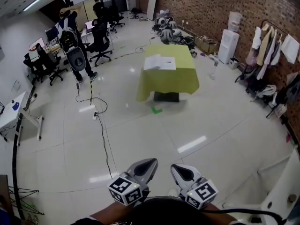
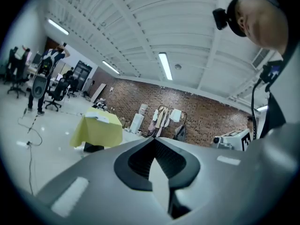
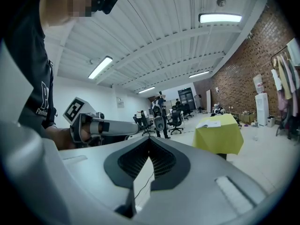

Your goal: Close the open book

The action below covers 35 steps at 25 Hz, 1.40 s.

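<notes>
Book: the open book point(image 1: 160, 63) lies pages-up on the yellow-clothed desk point(image 1: 168, 86), dead ahead at 12 o'clock and well apart from me.
Left hand-held gripper point(image 1: 151, 162): jaw tips together, nothing between them.
Right hand-held gripper point(image 1: 176, 167): the same, closed and empty.
Progress: nothing done yet, I'd say. The approach, the reach and folding one half over are all left.
Head view alone: the floor cable point(image 1: 104, 130) at 10 o'clock and the whole stretch of floor to the desk.
Gripper views alone: the ceiling lights point(image 2: 165, 65) and the closed jaws seen close up.
</notes>
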Each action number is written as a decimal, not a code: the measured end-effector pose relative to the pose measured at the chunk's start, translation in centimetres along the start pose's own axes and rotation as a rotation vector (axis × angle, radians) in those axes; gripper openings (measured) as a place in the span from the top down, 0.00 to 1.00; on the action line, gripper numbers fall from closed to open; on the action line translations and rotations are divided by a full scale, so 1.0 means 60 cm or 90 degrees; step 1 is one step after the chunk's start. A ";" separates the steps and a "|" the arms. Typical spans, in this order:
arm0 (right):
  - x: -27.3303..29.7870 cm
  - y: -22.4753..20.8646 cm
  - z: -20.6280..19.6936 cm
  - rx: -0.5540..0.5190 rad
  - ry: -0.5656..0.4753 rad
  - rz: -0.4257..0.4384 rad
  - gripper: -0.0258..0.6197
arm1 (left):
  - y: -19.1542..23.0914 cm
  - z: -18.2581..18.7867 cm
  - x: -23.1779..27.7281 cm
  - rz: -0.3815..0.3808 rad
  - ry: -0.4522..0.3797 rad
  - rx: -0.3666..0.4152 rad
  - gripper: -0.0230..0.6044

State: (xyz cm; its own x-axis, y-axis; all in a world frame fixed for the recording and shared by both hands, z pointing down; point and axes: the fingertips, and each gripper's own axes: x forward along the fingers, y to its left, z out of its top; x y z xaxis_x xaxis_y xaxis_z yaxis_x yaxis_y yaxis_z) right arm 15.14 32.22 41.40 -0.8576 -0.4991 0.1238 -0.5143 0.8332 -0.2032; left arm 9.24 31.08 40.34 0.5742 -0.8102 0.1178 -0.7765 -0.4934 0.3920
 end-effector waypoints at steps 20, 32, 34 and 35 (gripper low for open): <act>-0.060 -0.145 -0.034 0.041 0.018 0.043 0.95 | -0.040 -0.042 0.131 0.064 0.023 -0.009 0.95; 0.067 -0.204 0.004 0.024 0.022 0.020 0.95 | 0.077 0.033 0.182 0.048 0.010 0.040 0.95; 0.100 -0.215 0.014 0.022 0.021 0.014 0.95 | 0.107 0.052 0.194 0.042 0.009 0.041 0.95; 0.115 -0.220 0.017 0.021 0.021 0.012 0.95 | 0.123 0.060 0.199 0.040 0.007 0.041 0.95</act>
State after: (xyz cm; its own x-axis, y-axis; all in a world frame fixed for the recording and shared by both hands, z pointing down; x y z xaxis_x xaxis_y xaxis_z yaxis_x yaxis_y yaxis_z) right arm 15.99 17.54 43.93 -0.8665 -0.4755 0.1516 -0.4989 0.8335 -0.2374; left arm 9.44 16.62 41.33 0.5265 -0.8366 0.1510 -0.8259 -0.4612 0.3244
